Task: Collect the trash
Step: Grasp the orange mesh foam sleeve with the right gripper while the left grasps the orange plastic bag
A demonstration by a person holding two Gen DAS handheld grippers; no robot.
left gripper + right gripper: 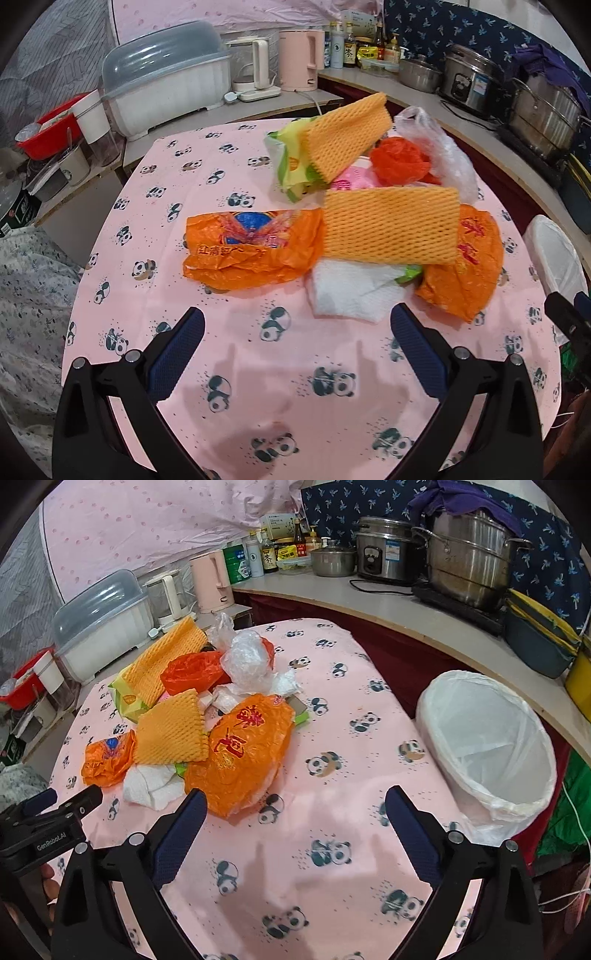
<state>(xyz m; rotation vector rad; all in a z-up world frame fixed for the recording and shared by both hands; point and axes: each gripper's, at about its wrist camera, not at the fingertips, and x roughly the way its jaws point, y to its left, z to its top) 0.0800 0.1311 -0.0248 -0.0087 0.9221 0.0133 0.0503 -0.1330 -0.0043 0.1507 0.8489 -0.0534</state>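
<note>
Both views look down on a round table w/ a pink panda-print tablecloth (221, 177). Trash sits in one loose pile, center to upper right of the left wrist view, center-left of the right wrist view.

Left gripper (297, 332): jaws wide apart, released, nothing btwn the blue pads, over bare cloth at the bottom of its frame. The pile lies just beyond the fingertips: white paper towel (351, 291) nearest, an orange plastic bag w/ blue print (251, 251) to its left, a flat orange foam fruit net (391, 225) on top of the towel's far edge. A 2nd foam net (347, 136) leans tilted over a yellow-green wrapper (291, 173) higher up, beside a red plastic bag (399, 158) and a crumpled clear plastic bag (443, 155).

Right gripper (295, 805): also released, jaws spread, empty. A big orange bag w/ red characters (243, 753) lies just past its left finger, not touching as far as I can tell. White-lined trash bin (487, 738) stands on the table at the right of that frame, tilted toward the camera, nothing visible inside, well apart from the pile.

Counter behind, top of frame: pink kettle (210, 583), rice cooker (384, 554), steel steamer pot (469, 561).
</note>
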